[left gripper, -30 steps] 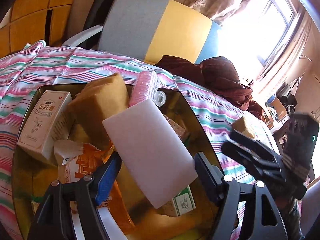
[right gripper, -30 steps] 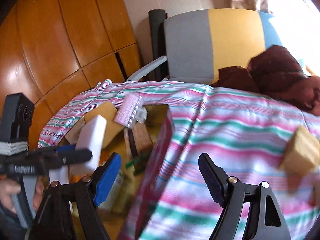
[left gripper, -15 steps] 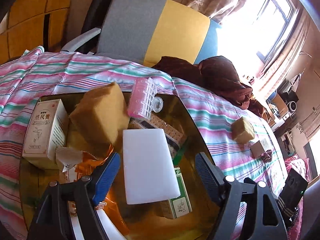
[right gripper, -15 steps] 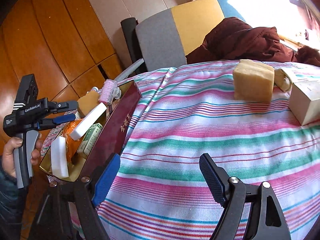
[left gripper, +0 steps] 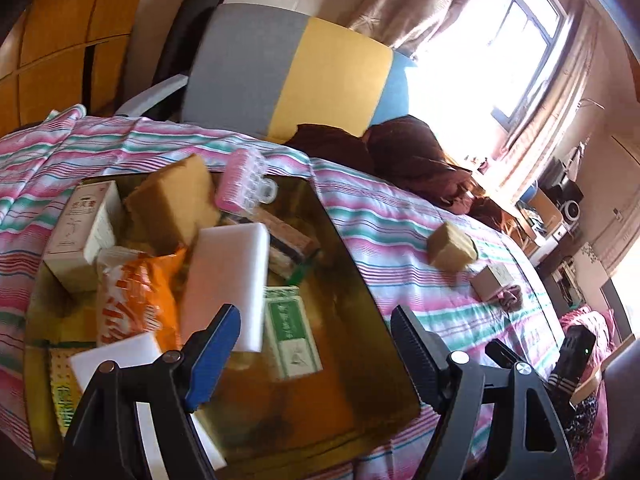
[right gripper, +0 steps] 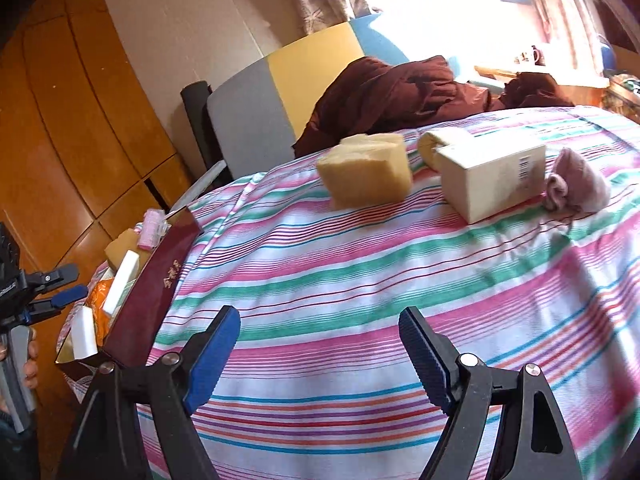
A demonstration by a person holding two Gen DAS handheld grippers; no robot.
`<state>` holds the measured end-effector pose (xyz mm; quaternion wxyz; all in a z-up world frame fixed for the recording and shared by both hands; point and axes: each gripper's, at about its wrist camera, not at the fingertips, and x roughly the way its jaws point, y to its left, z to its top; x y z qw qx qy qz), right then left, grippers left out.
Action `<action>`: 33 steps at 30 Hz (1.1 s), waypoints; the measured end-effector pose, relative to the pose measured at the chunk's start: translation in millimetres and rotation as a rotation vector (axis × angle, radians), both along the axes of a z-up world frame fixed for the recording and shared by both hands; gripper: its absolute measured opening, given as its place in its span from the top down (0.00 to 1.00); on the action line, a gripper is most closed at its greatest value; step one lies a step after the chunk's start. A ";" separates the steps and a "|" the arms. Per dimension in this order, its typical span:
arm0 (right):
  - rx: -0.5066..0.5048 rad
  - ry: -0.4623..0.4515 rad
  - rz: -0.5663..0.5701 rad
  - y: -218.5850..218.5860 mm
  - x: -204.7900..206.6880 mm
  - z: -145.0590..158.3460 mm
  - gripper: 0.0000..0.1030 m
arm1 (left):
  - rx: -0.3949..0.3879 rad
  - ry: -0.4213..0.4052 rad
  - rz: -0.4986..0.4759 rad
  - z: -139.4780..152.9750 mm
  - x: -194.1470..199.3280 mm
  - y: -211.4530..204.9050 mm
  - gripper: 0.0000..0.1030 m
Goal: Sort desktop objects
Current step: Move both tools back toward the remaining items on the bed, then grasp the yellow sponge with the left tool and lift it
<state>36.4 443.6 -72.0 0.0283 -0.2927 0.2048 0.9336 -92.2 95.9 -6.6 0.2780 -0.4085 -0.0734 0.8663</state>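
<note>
Left wrist view: left gripper (left gripper: 316, 344) hangs w/ jaws spread wide, nothing btwn them, over a gold-lined box (left gripper: 360, 300) on the striped cloth (left gripper: 400, 240). Inside the box, a white foam block (left gripper: 228, 280) leans at 12 o'clock from the blue left pad; a green carton (left gripper: 292, 332) lies just beside it at 3 o'clock, an orange packet (left gripper: 136, 300) at 9 o'clock. Further back: tan sponge (left gripper: 176, 208) at 11, pink roller (left gripper: 242, 186) at 12, cream carton (left gripper: 82, 236) at 10 o'clock along the far-left wall. A second white block (left gripper: 116, 356) sits near the left finger's base. Right wrist view: right gripper (right gripper: 320, 352) is also wide open & empty, above bare cloth. At its 12 o'clock, well apart, a yellow sponge (right gripper: 368, 172) rests on the cloth; a cream box (right gripper: 492, 176) stands just beside it at 1 o'clock, w/ a pink pouch (right gripper: 576, 184) touching that box's right end. The maroon-sided box sits at 9–10 o'clock.
</note>
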 end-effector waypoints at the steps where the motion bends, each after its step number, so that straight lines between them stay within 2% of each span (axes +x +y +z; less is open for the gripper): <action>1: 0.007 0.002 -0.025 6.0 4.5 0.7 0.18 | -0.003 0.001 -0.028 0.4 3.3 10.5 0.23; 8: 0.028 0.003 -0.167 41.0 26.7 -3.7 0.16 | -0.041 -0.027 -0.199 -4.3 15.0 83.8 0.21; 14: 0.022 0.034 -0.162 43.0 30.3 -9.4 0.16 | -0.088 -0.032 -0.279 -7.8 17.0 135.4 0.20; 18: 0.044 0.054 -0.143 36.2 29.9 -9.9 0.15 | -0.118 -0.020 -0.297 -10.9 11.7 162.9 0.17; 26: -0.014 0.068 -0.117 40.9 30.2 -15.3 0.14 | -0.173 -0.046 -0.299 -24.9 -12.4 210.6 0.17; 33: -0.049 0.085 -0.098 43.6 30.7 -18.1 0.13 | -0.212 0.014 -0.319 -20.9 -30.8 257.9 0.14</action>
